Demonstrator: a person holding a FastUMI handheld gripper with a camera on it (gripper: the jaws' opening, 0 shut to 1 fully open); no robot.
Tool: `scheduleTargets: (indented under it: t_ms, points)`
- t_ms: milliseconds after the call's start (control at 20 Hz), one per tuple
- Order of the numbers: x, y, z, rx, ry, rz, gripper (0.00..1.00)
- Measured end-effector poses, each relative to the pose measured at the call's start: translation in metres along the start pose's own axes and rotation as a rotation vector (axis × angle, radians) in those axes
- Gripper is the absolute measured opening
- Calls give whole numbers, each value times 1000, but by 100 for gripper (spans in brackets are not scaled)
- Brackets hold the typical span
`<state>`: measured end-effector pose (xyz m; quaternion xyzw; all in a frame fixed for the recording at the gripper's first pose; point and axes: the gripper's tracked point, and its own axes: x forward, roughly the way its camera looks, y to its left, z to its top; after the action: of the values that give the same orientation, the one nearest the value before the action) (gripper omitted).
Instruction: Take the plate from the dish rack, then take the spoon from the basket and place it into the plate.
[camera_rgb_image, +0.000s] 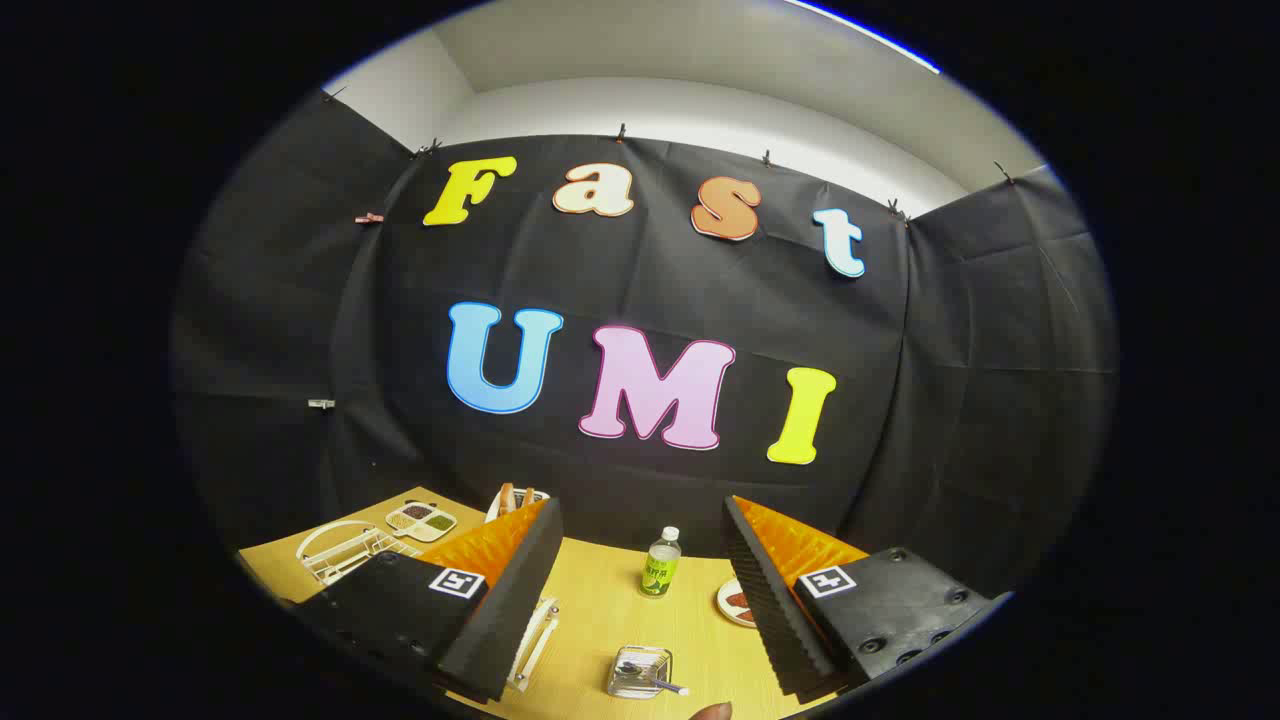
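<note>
My gripper (640, 510) is open and held high above the wooden table (600, 600), with nothing between its fingers. Below the gap, near the table's front edge, stands a small see-through basket (638, 670) with a spoon (655, 682) lying in it. A white wire dish rack (340, 550) stands to the left beyond the left finger; I cannot tell whether a plate is in it. A small white plate (735, 602) with something brown on it lies by the right finger, partly hidden by it.
A small green-labelled bottle (660, 563) stands ahead between the fingers. A divided dish of grains (421, 520) lies at the back left. A white framed object (535, 632) peeks out beside the left finger. A person's fingertip (712, 711) shows at the front edge.
</note>
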<state>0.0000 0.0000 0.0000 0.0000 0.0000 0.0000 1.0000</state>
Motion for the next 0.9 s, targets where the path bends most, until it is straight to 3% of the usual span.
scheduleTargets:
  t_ms: [900]
  points:
    - [4, 28, -12, 23, 62, 29, 98]
